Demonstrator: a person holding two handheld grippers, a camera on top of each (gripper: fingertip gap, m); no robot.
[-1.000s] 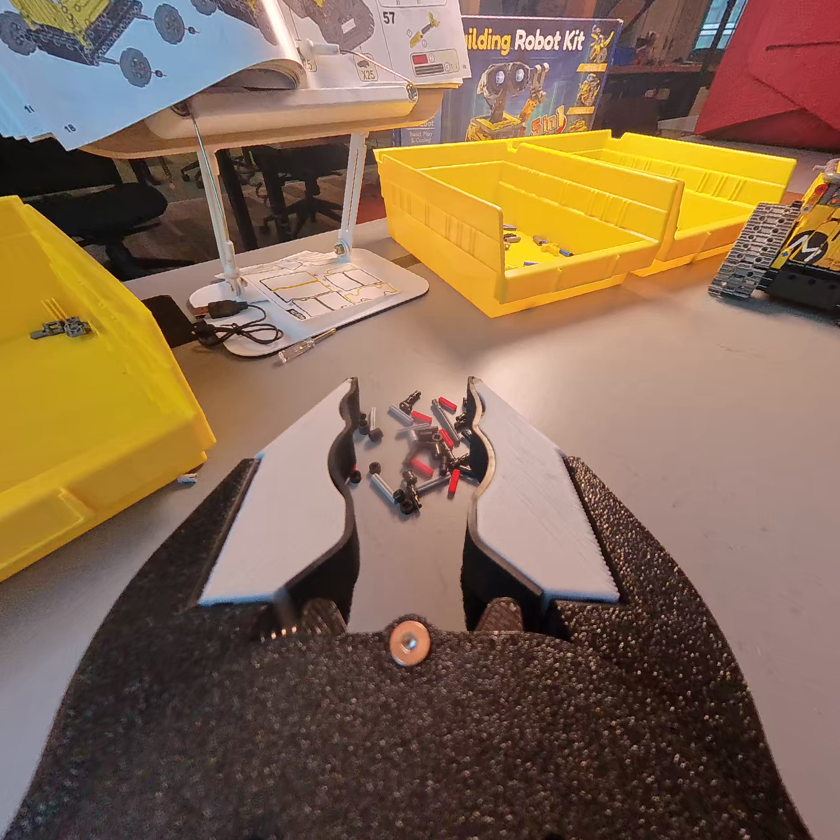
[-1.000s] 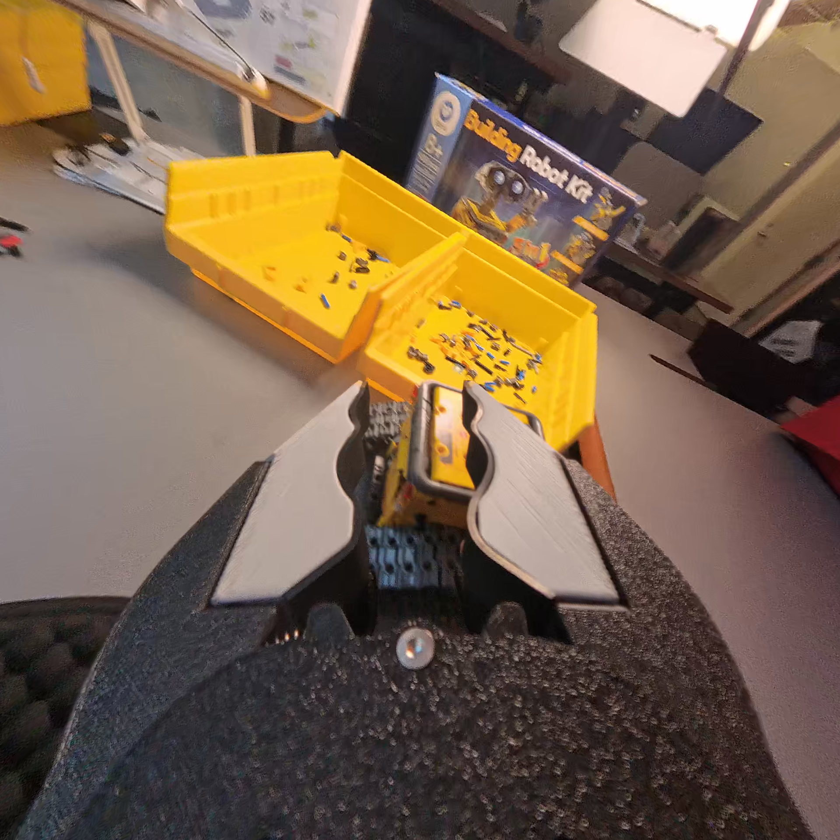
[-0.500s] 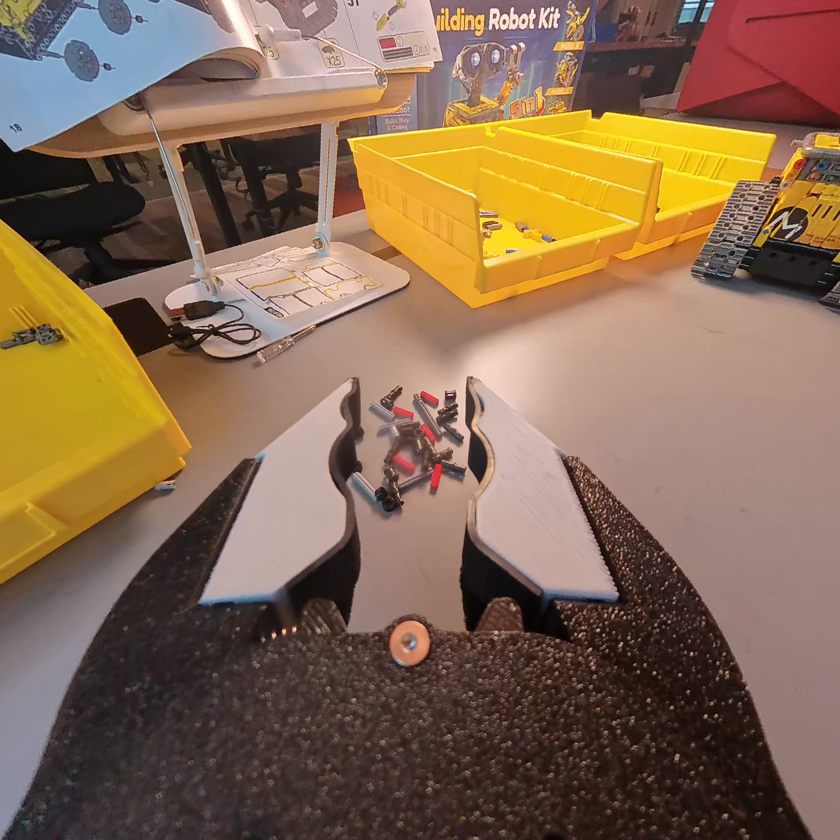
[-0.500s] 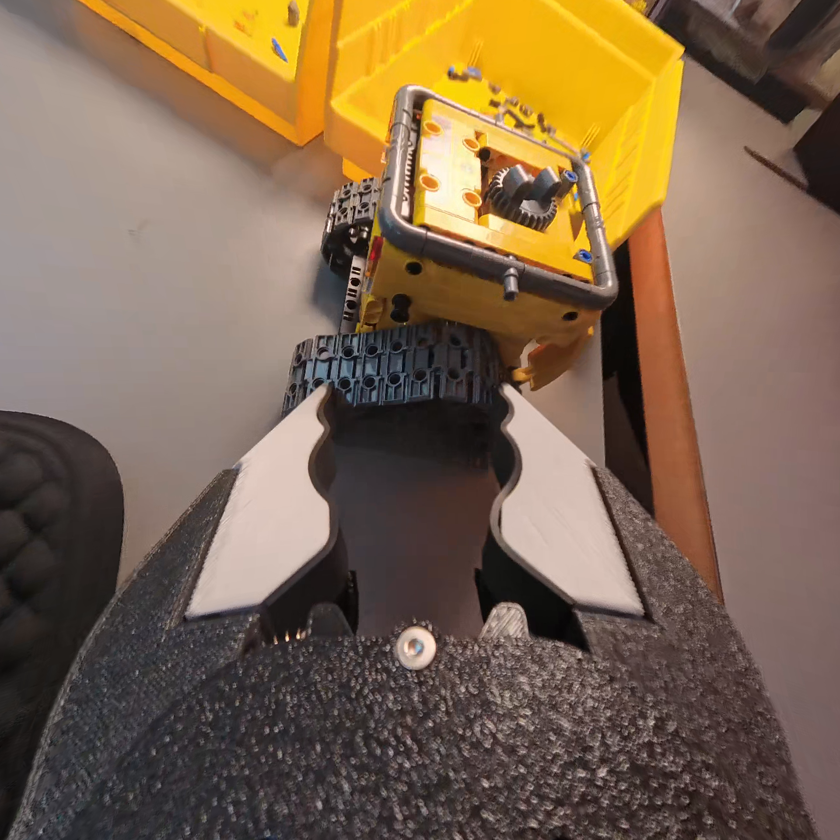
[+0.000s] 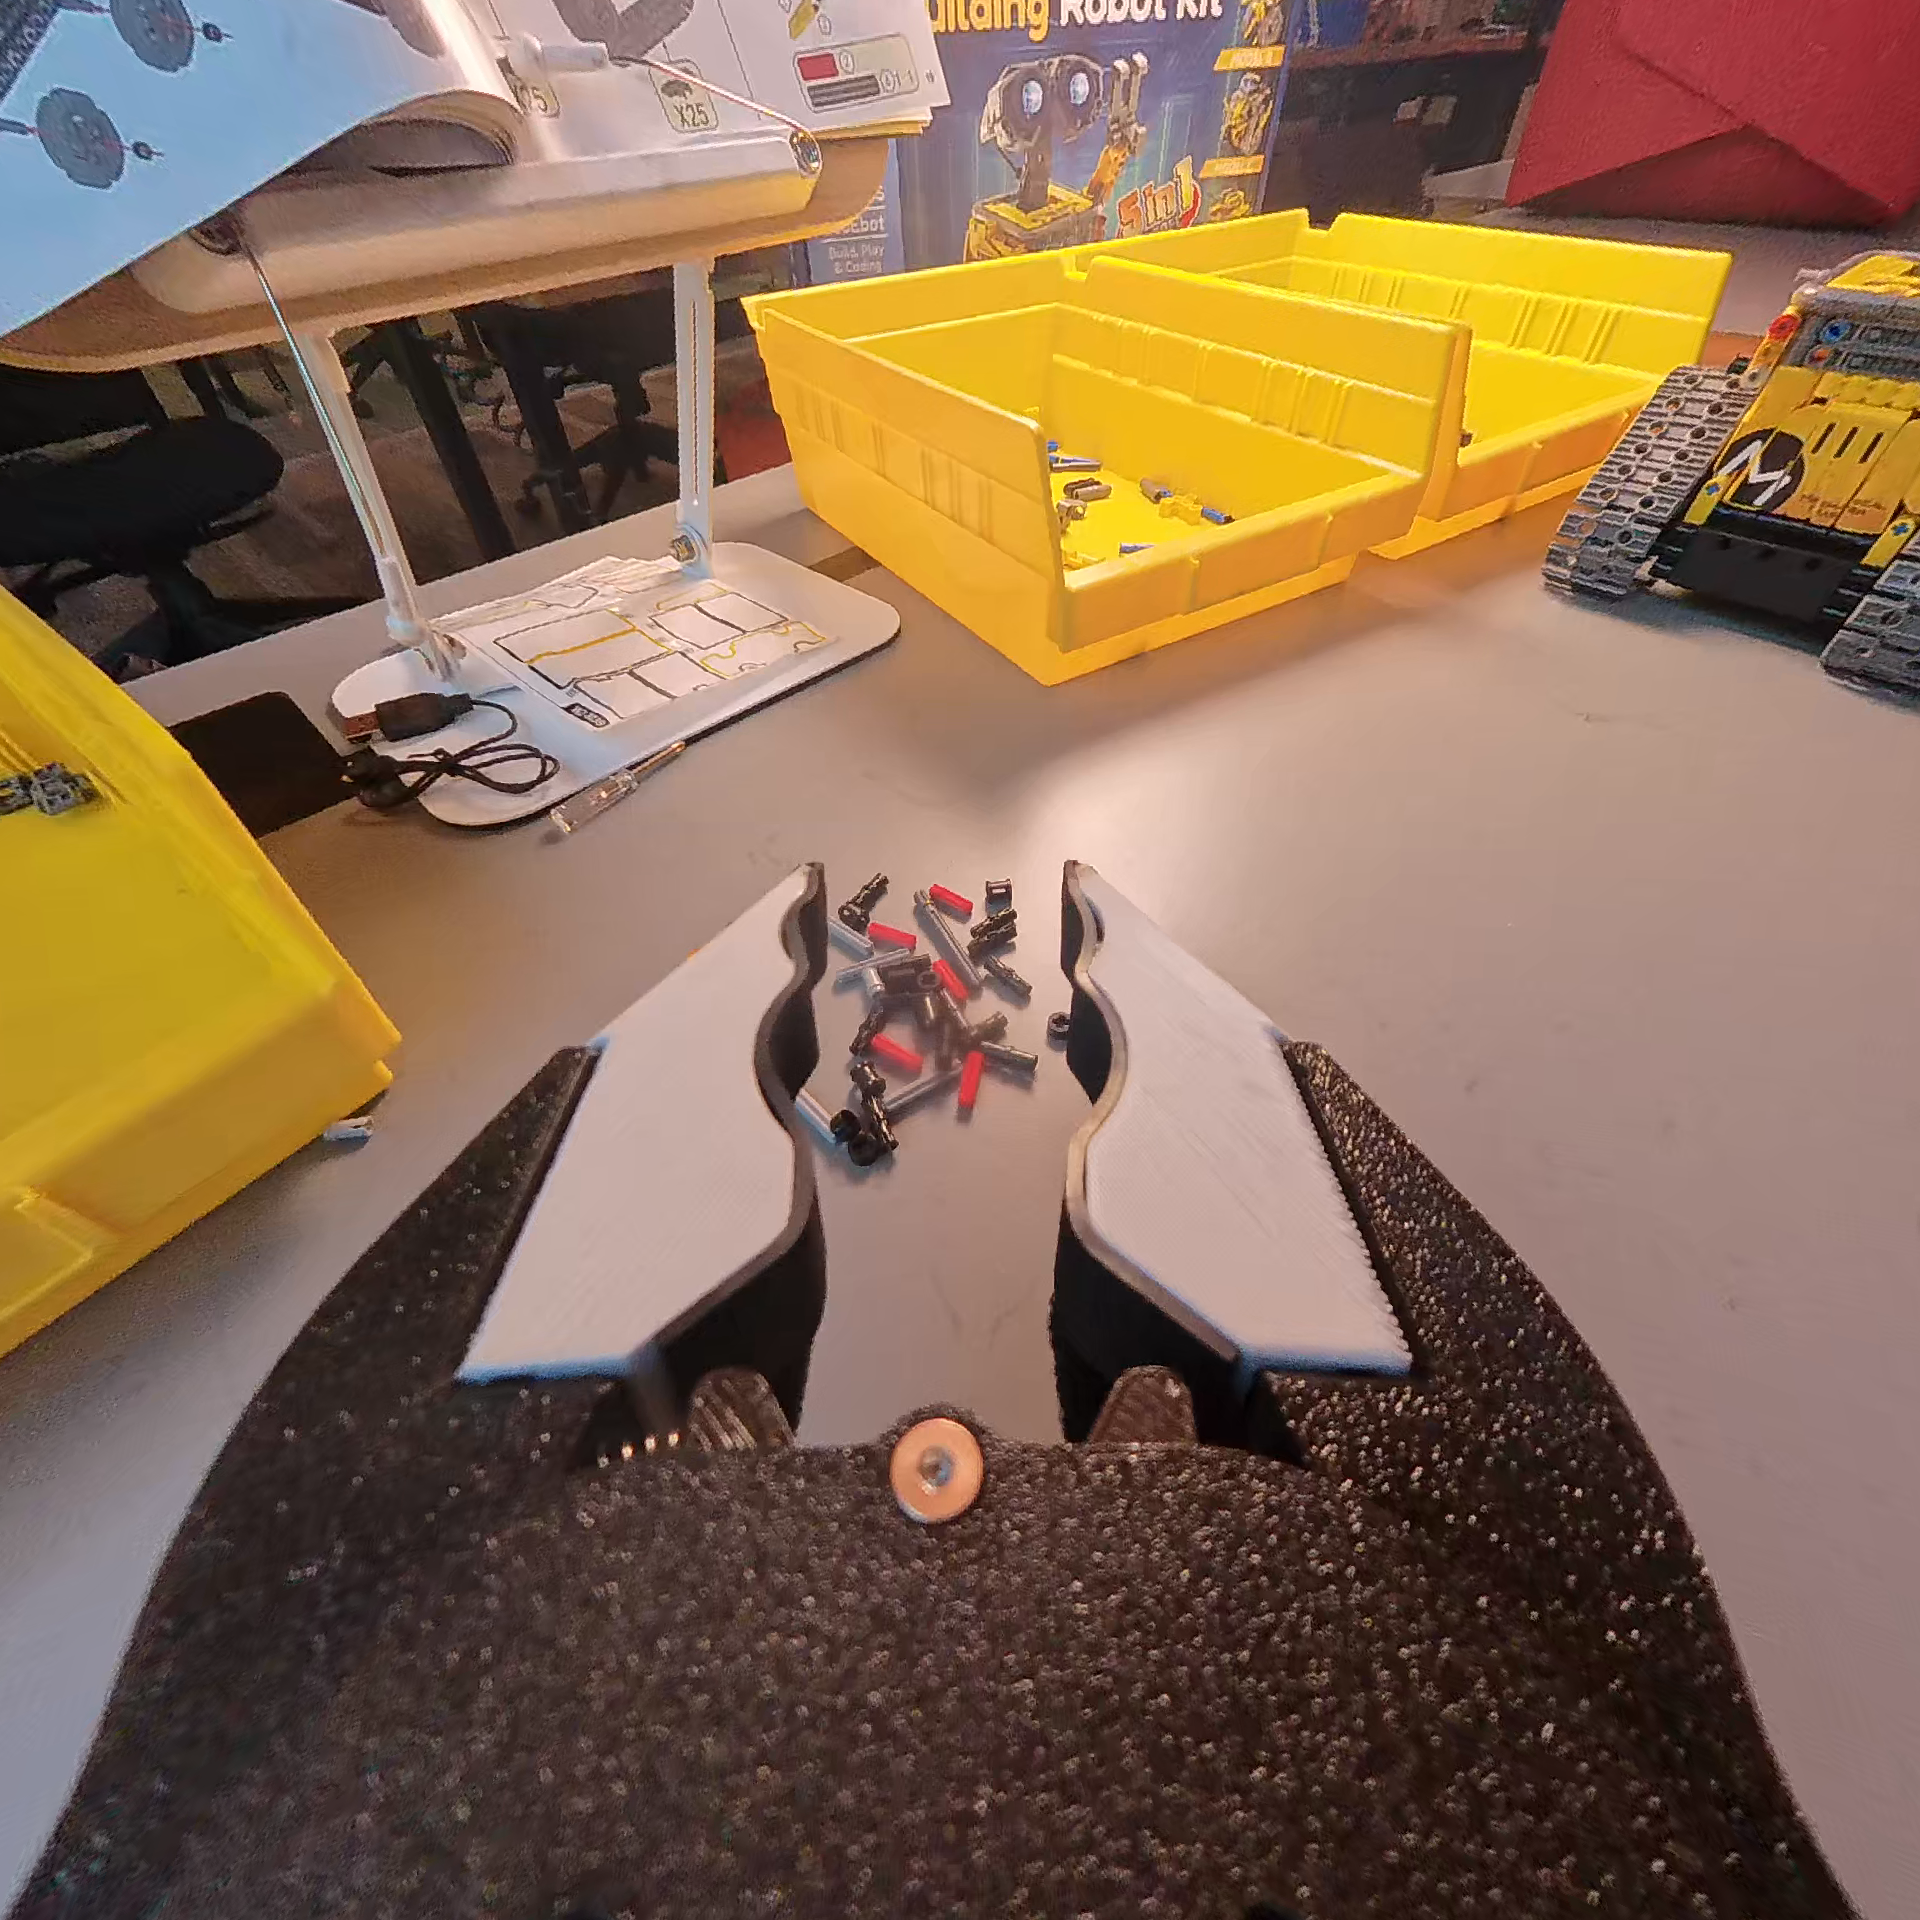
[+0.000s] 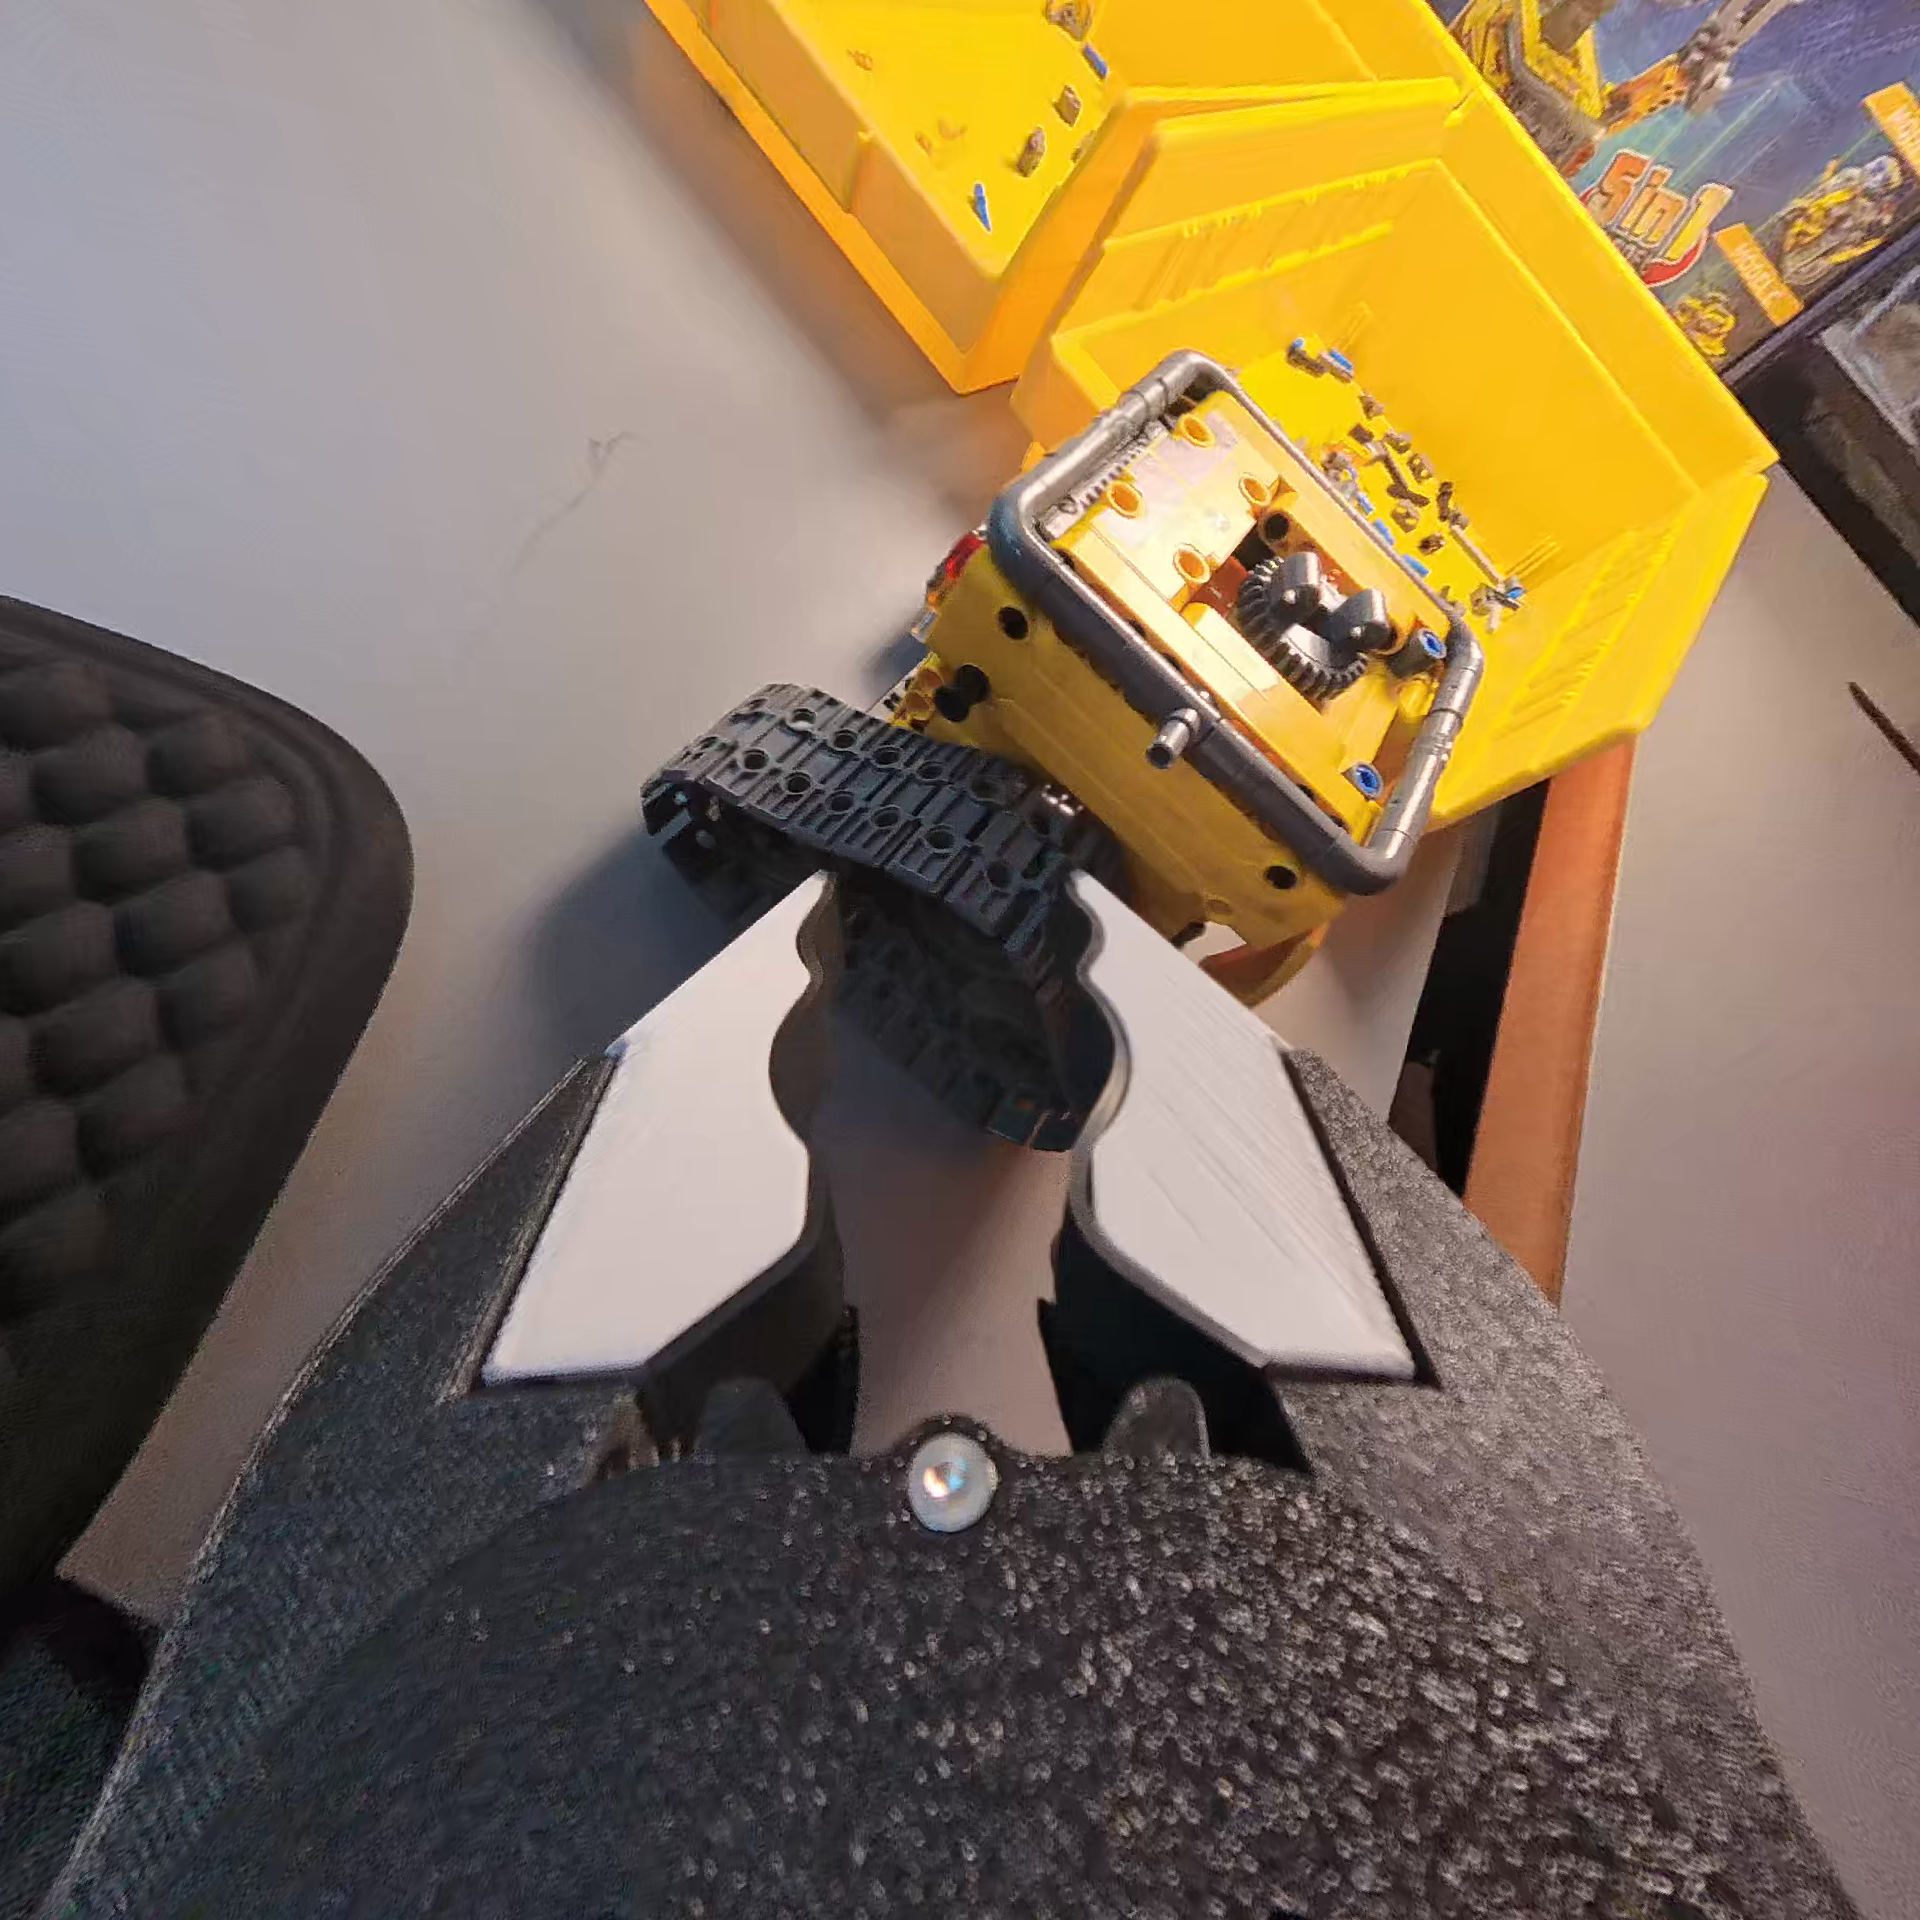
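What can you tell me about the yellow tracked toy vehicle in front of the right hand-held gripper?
The yellow tracked vehicle is built from plastic bricks. A grey tube frame rims its open top, where dark gears show. It has black link tracks; in the left wrist view it stands on the grey table. It is beside a yellow bin holding small parts. The right hand-held gripper, open, has its fingers on either side of the near track.

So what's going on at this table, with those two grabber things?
A person holds two grippers. The left gripper hangs open over a heap of small black, grey and red pins on the grey table. The right gripper, also open, straddles the black track of a yellow toy vehicle beside yellow bins.
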